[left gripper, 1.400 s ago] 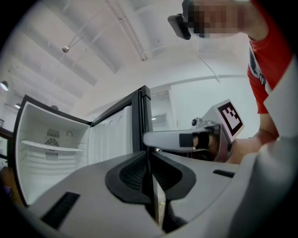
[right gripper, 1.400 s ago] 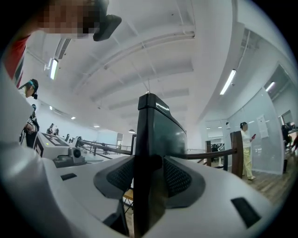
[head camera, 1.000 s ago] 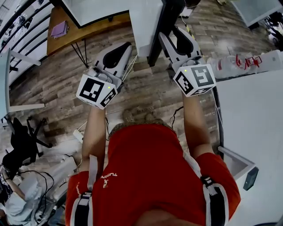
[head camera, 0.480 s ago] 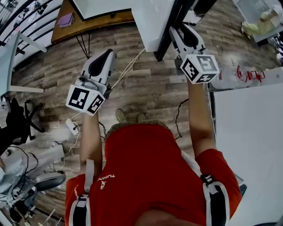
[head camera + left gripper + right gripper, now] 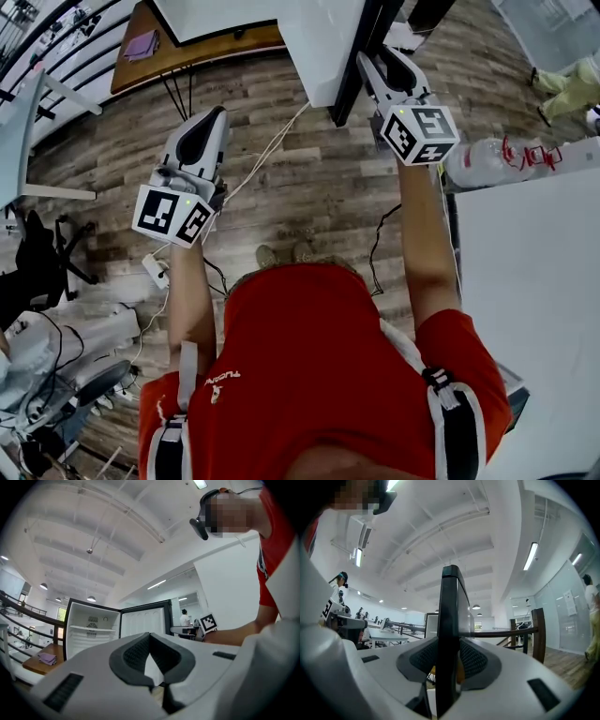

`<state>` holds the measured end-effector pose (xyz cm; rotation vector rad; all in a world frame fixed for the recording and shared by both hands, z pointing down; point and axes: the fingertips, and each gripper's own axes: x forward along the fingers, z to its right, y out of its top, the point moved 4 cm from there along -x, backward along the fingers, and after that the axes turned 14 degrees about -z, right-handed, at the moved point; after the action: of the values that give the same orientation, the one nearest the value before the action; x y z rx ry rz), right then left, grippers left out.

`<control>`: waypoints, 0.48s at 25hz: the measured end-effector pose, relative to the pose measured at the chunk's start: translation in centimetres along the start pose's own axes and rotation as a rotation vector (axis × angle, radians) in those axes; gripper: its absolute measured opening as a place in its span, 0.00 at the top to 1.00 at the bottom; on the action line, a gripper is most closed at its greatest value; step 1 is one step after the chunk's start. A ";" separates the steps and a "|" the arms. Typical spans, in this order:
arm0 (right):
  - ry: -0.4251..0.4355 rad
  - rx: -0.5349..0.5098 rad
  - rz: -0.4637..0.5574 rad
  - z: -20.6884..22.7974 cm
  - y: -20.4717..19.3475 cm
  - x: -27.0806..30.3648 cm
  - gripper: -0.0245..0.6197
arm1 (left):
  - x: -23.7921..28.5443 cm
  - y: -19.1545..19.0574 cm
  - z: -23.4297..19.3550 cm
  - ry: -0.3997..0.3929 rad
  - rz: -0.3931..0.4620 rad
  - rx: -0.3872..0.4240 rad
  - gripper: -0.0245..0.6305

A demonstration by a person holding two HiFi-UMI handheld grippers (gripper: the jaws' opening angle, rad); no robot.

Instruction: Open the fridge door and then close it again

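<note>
First, the head view. A person in a red shirt (image 5: 319, 366) looks down at a wood floor (image 5: 309, 187). The right gripper (image 5: 375, 62) reaches to the black edge of the open fridge door (image 5: 319, 47), but from up here you cannot see how its jaws sit. The left gripper (image 5: 214, 114) hangs over the floor, well apart from the door, and touches nothing. The fridge (image 5: 216, 17) is cut off at the top of the picture. Only this view shows the white table (image 5: 534, 281) on the right.

Next, the left gripper view. The left gripper (image 5: 150, 634) is clenched tight with nothing in it. Past it stands the fridge (image 5: 89, 616), wide open, with a white shelf (image 5: 91, 629) inside (the head view cannot show that). The fridge door (image 5: 143, 620) swings out to the right of it. A purple cloth (image 5: 47, 658) lies on a brown table (image 5: 35, 666). The bottom of the fridge is hidden behind the gripper.

Last, the right gripper view. The right gripper (image 5: 450, 648) has just been closing, and its jaws now grasp the fridge door (image 5: 450, 606) by its thin black edge, one pad on each side. Only that edge shows, so the door's flat face is hard to see. The people far off are too small to make out.
</note>
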<state>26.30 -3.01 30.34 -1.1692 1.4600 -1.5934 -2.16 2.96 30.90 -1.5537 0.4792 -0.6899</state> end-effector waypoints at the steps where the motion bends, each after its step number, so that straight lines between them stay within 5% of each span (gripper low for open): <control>1: -0.001 0.001 0.002 0.0 0.0 0.0 0.72 | -0.1 0.2 -0.2 0.001 0.004 0.002 0.95; 12: -0.003 -0.016 0.004 -2.0 0.4 0.7 0.72 | -1.2 0.5 -2.5 0.010 0.029 -0.003 0.95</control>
<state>24.12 -2.92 30.13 -1.1763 1.4750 -1.5797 -4.71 1.89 30.22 -1.5434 0.5097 -0.6752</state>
